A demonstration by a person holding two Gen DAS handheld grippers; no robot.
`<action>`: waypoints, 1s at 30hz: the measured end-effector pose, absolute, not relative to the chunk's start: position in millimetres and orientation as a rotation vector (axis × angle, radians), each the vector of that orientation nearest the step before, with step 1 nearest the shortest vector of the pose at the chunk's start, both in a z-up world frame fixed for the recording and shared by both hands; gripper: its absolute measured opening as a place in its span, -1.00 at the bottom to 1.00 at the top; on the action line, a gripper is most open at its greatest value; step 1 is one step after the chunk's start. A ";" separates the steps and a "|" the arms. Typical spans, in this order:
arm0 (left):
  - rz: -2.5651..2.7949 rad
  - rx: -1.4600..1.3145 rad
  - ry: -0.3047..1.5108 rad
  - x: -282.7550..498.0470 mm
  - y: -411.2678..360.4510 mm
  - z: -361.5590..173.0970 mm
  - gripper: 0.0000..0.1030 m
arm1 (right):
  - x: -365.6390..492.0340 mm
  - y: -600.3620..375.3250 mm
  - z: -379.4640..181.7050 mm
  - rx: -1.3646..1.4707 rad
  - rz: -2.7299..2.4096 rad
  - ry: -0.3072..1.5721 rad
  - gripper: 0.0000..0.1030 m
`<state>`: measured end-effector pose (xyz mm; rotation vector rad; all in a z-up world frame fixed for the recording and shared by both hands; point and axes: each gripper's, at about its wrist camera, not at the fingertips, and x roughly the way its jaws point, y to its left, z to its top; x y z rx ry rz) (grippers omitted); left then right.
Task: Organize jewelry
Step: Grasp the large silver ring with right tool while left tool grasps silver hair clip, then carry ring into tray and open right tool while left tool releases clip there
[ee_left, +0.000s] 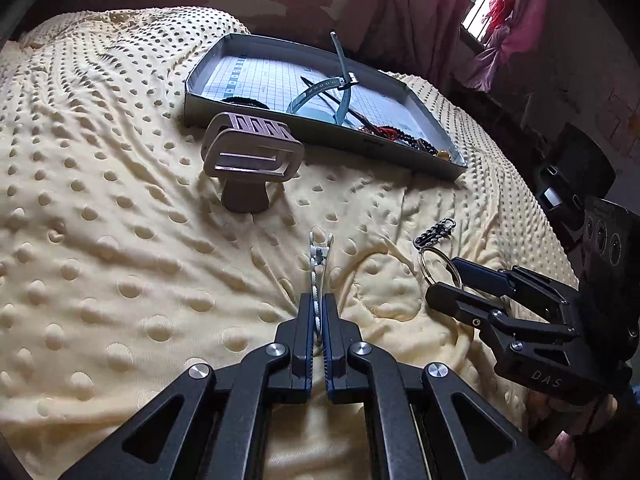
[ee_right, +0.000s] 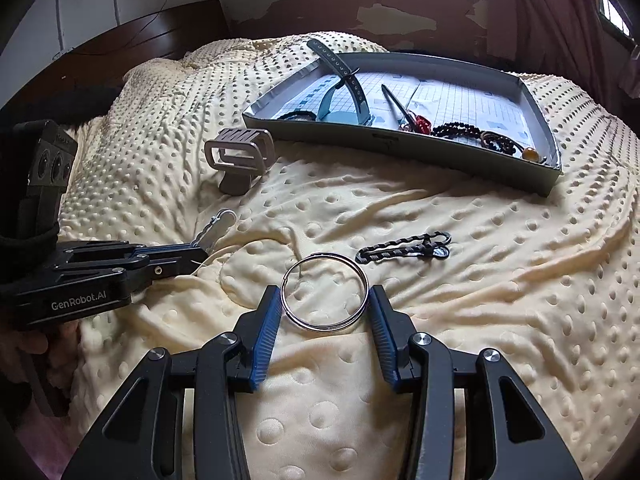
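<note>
Left gripper (ee_left: 319,312) clenched on a pale clip (ee_left: 320,258), pinched edge-on and clear of the blanket (ee_left: 120,240), probably so it can go straight to the tray (ee_right: 536,92). Right gripper (ee_right: 325,302) released, jaws straddling the ring (ee_right: 362,280) lying flat, one on each side, seemingly lined up to squeeze across it. Chain (ee_right: 404,250) just beyond the ring. Far side: tray already holds a watch strap (ee_right: 340,68) and beads (ee_right: 456,128). Tan clip (ee_right: 238,156) sits left of the tray.

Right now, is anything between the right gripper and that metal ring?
Nothing visible. The right gripper is open with the metal ring lying flat on the blanket between its fingers; the braided chain lies beyond it.
</note>
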<state>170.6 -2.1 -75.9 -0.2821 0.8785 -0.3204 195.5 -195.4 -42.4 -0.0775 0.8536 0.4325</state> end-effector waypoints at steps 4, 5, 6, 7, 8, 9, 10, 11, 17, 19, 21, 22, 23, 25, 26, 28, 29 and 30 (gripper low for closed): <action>-0.338 -0.283 0.821 163.5 -8.2 -69.8 -0.92 | 195.8 -201.7 -35.7 -0.059 0.415 0.814 -0.23; -0.344 -0.282 0.803 162.2 -9.9 -67.1 -0.92 | 195.3 -202.8 -33.5 -0.059 0.409 0.800 -0.23; -0.350 -0.283 0.781 160.7 -11.4 -63.7 -0.92 | 194.9 -204.1 -30.5 -0.059 0.404 0.783 -0.23; -0.356 -0.286 0.761 159.2 -12.5 -60.9 -0.92 | 194.7 -205.6 -26.8 -0.055 0.401 0.764 -0.23; -0.361 -0.291 0.744 158.1 -12.8 -58.1 -0.92 | 194.5 -207.7 -23.3 -0.048 0.398 0.747 -0.23; -0.366 -0.297 0.727 157.2 -13.1 -55.0 -0.92 | 194.8 -210.8 -19.6 -0.037 0.395 0.730 -0.23; -0.368 -0.303 0.710 156.9 -13.1 -52.1 -0.92 | 195.2 -214.0 -15.7 -0.025 0.389 0.713 -0.23; -0.369 -0.306 0.699 157.5 -13.0 -49.5 -0.92 | 195.9 -217.1 -12.2 -0.018 0.382 0.699 -0.23; -0.335 -0.307 0.628 184.4 -8.6 -22.4 -0.92 | 211.7 -231.9 6.9 0.006 0.323 0.589 -0.23; -0.319 -0.309 0.610 199.7 -5.6 -12.5 -0.92 | 223.8 -233.1 9.3 0.019 0.294 0.554 -0.23; -0.291 -0.314 0.597 218.3 -3.2 -4.5 -0.92 | 239.1 -231.3 10.3 0.044 0.282 0.544 -0.23; -0.274 -0.310 0.585 228.3 -1.5 -0.5 -0.92 | 248.4 -228.7 10.5 0.048 0.274 0.543 -0.23; -0.258 -0.310 0.579 238.2 0.4 2.1 -0.92 | 254.1 -224.9 10.6 0.049 0.274 0.539 -0.23; -0.239 -0.333 0.579 257.5 6.1 4.8 -0.92 | 272.2 -217.1 10.6 0.043 0.276 0.545 -0.23; -0.236 -0.341 0.585 266.6 8.9 3.9 -0.92 | 279.8 -213.2 10.6 0.040 0.278 0.550 -0.23; -0.215 -0.343 0.610 285.5 14.0 -0.4 -0.92 | 298.3 -207.5 9.0 0.042 0.286 0.575 -0.23; -0.209 -0.347 0.628 294.7 16.4 -3.7 -0.92 | 306.8 -205.2 7.8 0.043 0.291 0.586 -0.23; -0.203 -0.361 0.649 304.2 19.2 -8.2 -0.92 | 317.1 -202.5 6.1 0.043 0.292 0.598 -0.23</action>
